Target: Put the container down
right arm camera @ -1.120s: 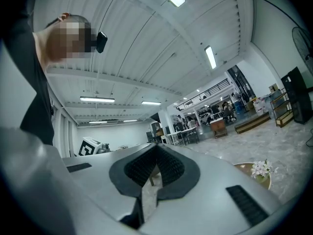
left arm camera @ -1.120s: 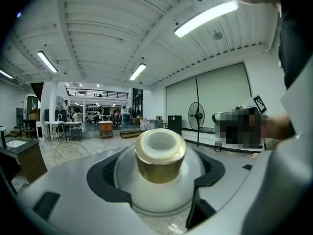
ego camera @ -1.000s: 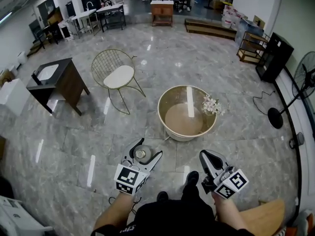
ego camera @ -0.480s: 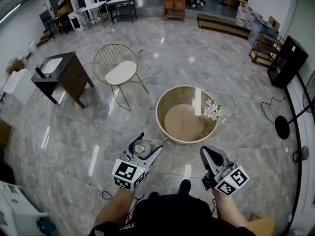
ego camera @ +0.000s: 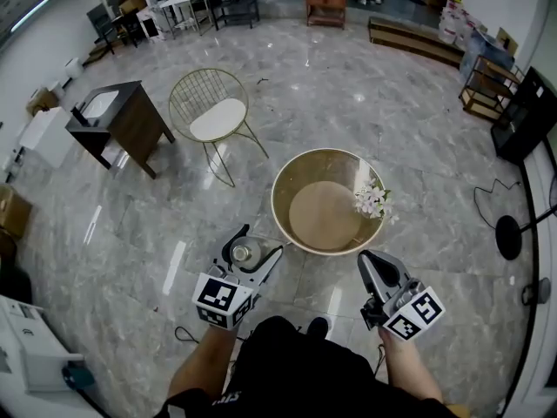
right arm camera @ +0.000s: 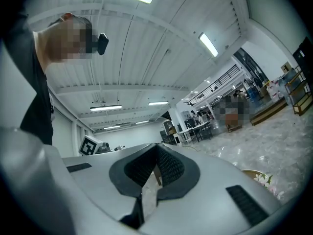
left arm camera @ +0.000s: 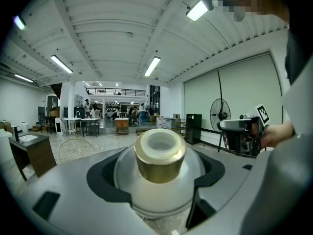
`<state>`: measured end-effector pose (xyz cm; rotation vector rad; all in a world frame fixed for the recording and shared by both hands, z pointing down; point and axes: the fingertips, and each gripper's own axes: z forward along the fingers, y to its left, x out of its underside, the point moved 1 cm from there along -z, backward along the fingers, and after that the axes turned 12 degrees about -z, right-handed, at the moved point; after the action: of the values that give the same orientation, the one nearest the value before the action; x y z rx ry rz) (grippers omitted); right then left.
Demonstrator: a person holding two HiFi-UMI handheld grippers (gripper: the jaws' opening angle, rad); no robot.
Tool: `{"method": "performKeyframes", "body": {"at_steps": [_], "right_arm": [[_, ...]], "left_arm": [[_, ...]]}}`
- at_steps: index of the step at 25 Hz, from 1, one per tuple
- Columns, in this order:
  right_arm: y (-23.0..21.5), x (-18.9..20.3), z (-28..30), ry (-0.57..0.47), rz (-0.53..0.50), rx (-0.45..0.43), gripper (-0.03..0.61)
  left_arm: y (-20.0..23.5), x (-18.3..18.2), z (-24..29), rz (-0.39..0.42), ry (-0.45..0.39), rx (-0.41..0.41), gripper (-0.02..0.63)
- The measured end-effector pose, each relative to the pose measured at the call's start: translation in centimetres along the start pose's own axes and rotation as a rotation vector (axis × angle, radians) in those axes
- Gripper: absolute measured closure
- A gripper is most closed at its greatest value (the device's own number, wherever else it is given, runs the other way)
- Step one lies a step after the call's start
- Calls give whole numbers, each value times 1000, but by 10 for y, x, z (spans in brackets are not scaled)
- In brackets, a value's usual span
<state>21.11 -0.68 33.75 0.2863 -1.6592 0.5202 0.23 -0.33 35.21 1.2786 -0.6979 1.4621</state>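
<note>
My left gripper (ego camera: 248, 252) is shut on a small frosted-white container with a gold neck (ego camera: 243, 253), held upright above the marble floor. In the left gripper view the container (left arm camera: 159, 173) fills the space between the jaws, its gold collar and open mouth facing the camera. My right gripper (ego camera: 374, 271) hangs at the lower right with its jaws pressed together and nothing between them (right arm camera: 155, 173). A round gold-rimmed table (ego camera: 287, 171) stands just beyond both grippers, with white flowers (ego camera: 372, 201) on its right edge.
A gold wire chair with a white seat (ego camera: 213, 117) stands at the back left, a dark cabinet (ego camera: 119, 126) further left. A floor fan (ego camera: 507, 235) and black cable lie at the right. The person's feet (ego camera: 315, 326) show below the grippers.
The view has shifted slightly nearer the round table. Both grippers hold the same poses, the left still closed on the container.
</note>
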Motion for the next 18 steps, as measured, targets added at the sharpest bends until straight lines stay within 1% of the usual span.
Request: {"method": "performKeyframes", "body": {"at_steps": [4, 9, 13, 18], "right_arm": [[-21, 1, -1, 5, 15, -13, 563], [-38, 10, 20, 34, 23, -46, 563], [-54, 8, 52, 49, 18, -66, 563], [-82, 12, 109, 80, 3, -79, 563]], "left_arm": [[-2, 0, 15, -3, 9, -21, 265], [9, 5, 36, -26, 20, -29, 265], [33, 0, 60, -40, 19, -36, 265], [79, -11, 99, -37, 17, -36, 265]]}}
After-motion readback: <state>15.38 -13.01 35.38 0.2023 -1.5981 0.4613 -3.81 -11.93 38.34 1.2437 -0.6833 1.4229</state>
